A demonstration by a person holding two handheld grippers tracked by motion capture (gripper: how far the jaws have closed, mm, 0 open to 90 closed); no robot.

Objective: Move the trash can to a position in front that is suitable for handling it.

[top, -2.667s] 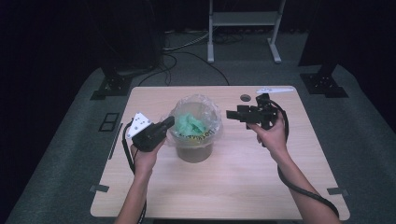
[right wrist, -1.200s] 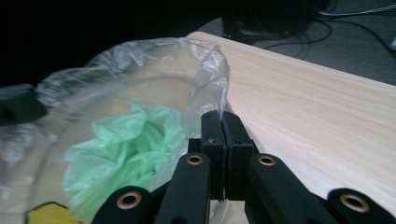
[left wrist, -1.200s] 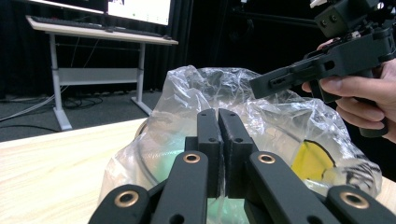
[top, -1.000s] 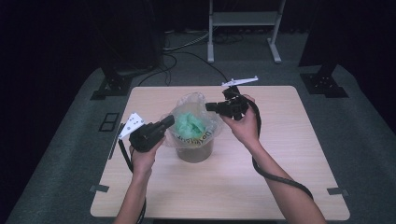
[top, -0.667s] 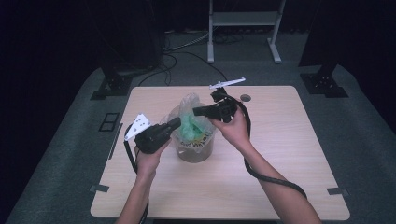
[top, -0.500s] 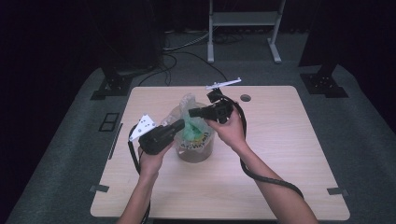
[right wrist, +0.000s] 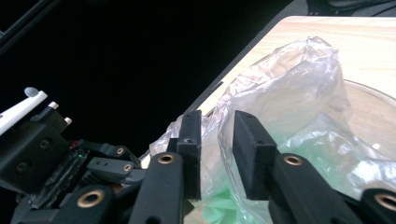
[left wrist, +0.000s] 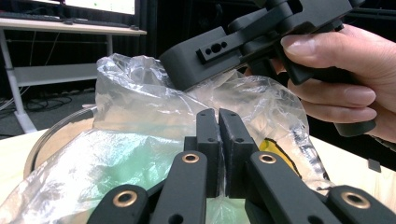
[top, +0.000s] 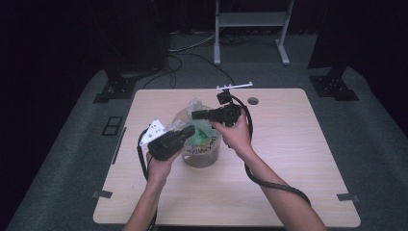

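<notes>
- The left gripper (top: 188, 131) reaches in from the near left of the bowl (top: 202, 156), held in the left hand (top: 161, 163). In the left gripper view its jaws stand pressed together (left wrist: 218, 140), with clear film of the bag (left wrist: 140, 116) right behind and around them; whether film is caught between them I cannot tell.
- The right gripper (top: 197, 114), in the right hand (top: 236, 137), comes across the bowl's top from the far right. In the right gripper view its jaws are apart (right wrist: 215, 140), a fold of the bag (right wrist: 289, 98) standing in the gap and past the right-hand jaw.
- The bag (top: 195, 113) sits in the bowl, crumpled, rising above the rim between both grippers, green stuff (right wrist: 224, 198) showing through it.
- The bowl stands on the table (top: 298, 159), directly beneath both sets of jaws.
- The other gripper (left wrist: 243, 42) hangs just above the left one's jaws, its body touching the bag's top.
</notes>
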